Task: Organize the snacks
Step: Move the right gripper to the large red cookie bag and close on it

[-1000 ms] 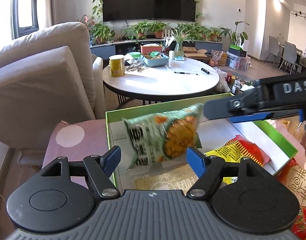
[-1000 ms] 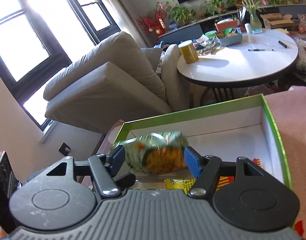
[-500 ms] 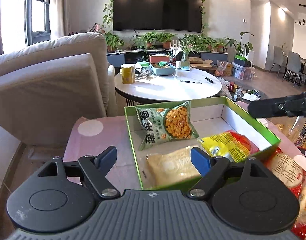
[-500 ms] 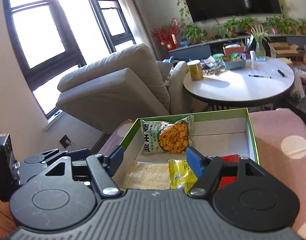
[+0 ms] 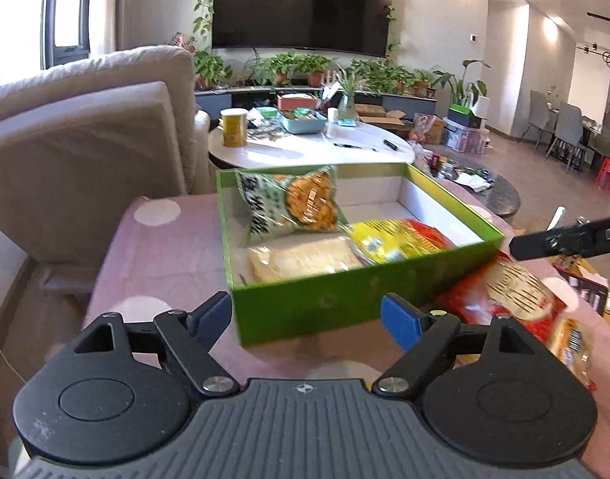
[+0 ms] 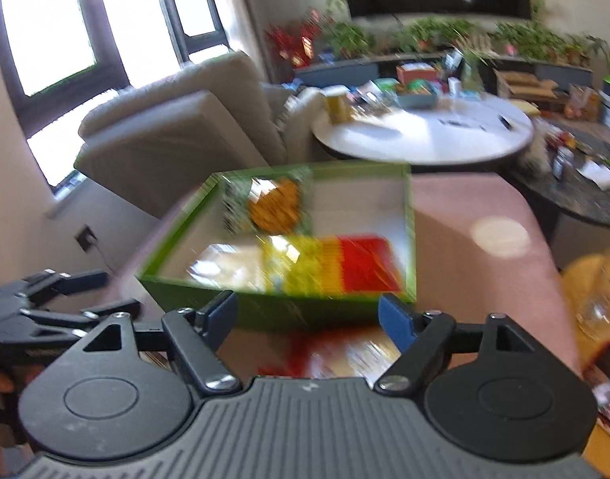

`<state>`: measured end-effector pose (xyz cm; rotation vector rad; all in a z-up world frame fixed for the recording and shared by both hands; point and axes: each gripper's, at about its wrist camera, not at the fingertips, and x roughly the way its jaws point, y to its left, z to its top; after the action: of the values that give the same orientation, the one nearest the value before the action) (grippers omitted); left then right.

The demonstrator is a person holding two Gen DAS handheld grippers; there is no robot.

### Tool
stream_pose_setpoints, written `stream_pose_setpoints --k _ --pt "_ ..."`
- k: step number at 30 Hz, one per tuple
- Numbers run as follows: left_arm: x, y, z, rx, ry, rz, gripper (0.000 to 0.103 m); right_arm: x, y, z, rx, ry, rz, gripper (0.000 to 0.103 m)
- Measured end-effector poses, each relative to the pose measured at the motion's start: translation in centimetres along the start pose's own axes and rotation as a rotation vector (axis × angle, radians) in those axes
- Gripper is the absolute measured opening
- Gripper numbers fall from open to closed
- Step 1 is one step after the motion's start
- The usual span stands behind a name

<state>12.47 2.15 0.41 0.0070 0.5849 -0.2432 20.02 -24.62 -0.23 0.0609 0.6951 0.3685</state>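
Note:
An open green box (image 5: 344,307) sits on a pink dotted cloth (image 5: 165,247). Inside it, a green snack bag (image 5: 293,207) leans in the back left corner. In front of that bag lie a pale packet (image 5: 301,257) and a yellow-and-red bag (image 5: 392,237). A red snack bag (image 5: 512,295) lies outside, by the box's right front corner. My left gripper (image 5: 305,315) is open and empty, just short of the box's front wall. My right gripper (image 6: 308,314) is also open and empty before the box (image 6: 285,307), above a blurred red bag (image 6: 336,351).
A beige armchair (image 5: 85,139) stands to the left. Behind the box is a round white table (image 5: 312,147) with a yellow can (image 5: 233,127) and a tray. A glass (image 6: 600,303) and more packets sit at the right edge of the right wrist view.
A second ago the green snack bag was between both grippers' fingers over the box. It now rests inside, and both grippers have pulled back to the box's front. The left jaws widened.

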Motion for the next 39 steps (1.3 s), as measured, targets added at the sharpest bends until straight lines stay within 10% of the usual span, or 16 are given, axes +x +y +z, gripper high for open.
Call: stream_pose_setpoints --k 10,27,39 --pt "0.4 -4.2 -0.8 0.064 0.046 -0.056 0.081 1.7 -4.3 -3.1 0.156 0.084 -0.074 0.086" --pt "1.6 -5.8 -1.7 0.075 0.108 -0.055 0.081 1.4 -1.7 -4.4 0.13 0.11 0.163 0.086" --pt "3.3 -8.7 -1.6 0.143 0.15 -0.165 0.081 2.5 -2.9 -4.7 0.186 0.159 0.086 0.086"
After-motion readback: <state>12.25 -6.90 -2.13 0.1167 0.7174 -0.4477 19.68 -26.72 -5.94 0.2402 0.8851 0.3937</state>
